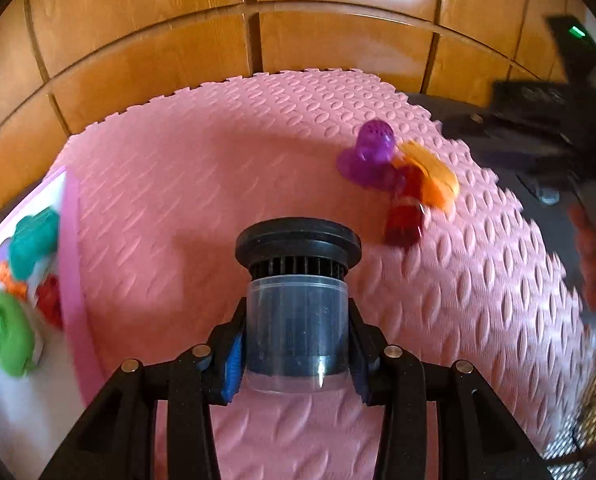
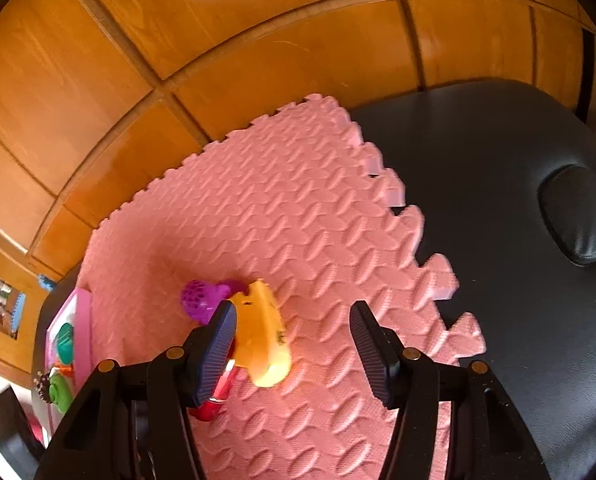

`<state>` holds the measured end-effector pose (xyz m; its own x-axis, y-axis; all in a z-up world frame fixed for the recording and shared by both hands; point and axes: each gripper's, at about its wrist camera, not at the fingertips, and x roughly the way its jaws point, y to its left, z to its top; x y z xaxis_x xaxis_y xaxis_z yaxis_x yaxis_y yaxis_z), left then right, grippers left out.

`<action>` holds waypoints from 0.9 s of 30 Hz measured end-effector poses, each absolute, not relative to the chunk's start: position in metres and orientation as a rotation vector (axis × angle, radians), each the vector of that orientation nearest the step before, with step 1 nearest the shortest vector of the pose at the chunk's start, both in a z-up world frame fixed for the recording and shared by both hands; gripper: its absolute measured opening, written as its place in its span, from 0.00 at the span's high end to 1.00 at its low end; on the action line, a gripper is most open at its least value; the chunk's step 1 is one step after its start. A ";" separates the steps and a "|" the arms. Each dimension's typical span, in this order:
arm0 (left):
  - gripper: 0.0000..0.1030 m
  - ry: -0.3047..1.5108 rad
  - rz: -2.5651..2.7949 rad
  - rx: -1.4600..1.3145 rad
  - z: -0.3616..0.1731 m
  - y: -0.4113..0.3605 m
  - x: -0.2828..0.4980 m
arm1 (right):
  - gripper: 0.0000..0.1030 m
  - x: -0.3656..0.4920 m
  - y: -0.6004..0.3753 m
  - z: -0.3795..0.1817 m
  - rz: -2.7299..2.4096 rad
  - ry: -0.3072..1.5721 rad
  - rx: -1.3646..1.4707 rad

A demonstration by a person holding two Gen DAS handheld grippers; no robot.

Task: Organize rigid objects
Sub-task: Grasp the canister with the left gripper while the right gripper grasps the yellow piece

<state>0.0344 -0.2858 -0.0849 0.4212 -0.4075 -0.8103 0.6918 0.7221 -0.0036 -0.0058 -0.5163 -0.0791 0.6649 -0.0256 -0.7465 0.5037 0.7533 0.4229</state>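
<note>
Clear plastic canister (image 1: 295, 320), clamped in my left gripper (image 1: 295, 344), may slip, perhaps toppling; right gripper (image 2: 293, 344) open, empty.

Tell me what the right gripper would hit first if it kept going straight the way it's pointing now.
Probably bare pink foam mat: nothing lies between the open right gripper's fingers. The orange toy sits by the left finger and might get brushed; depth is unclear.

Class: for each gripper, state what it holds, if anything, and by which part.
Left gripper: clear cylinder with black cap, gripped by the sides of its clear body. Right gripper: open, holds nothing.
</note>
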 end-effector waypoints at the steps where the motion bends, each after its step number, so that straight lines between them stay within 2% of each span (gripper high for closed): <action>1: 0.58 0.891 -0.709 0.358 -0.085 -0.282 0.030 | 0.42 -0.003 -0.512 -0.080 -0.318 0.806 0.640; 10: 0.58 0.865 -0.732 0.323 -0.087 -0.274 0.024 | 0.42 0.017 -0.488 -0.087 -0.275 0.866 0.478; 19: 0.58 0.861 -0.729 0.304 -0.088 -0.271 0.024 | 0.43 0.030 -0.490 -0.099 -0.277 0.905 0.443; 21: 0.58 0.863 -0.730 0.297 -0.087 -0.271 0.025 | 0.73 0.032 -0.490 -0.100 -0.302 0.924 0.420; 27: 0.47 0.883 -0.763 0.282 -0.085 -0.272 0.026 | 0.72 0.025 -0.497 -0.102 -0.325 0.976 0.408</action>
<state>0.0257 -0.2715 -0.0851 0.3971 -0.4823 -0.7808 0.7025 0.7072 -0.0796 0.0253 -0.4974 -0.1024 0.5226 -0.0836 -0.8484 0.4424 0.8773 0.1860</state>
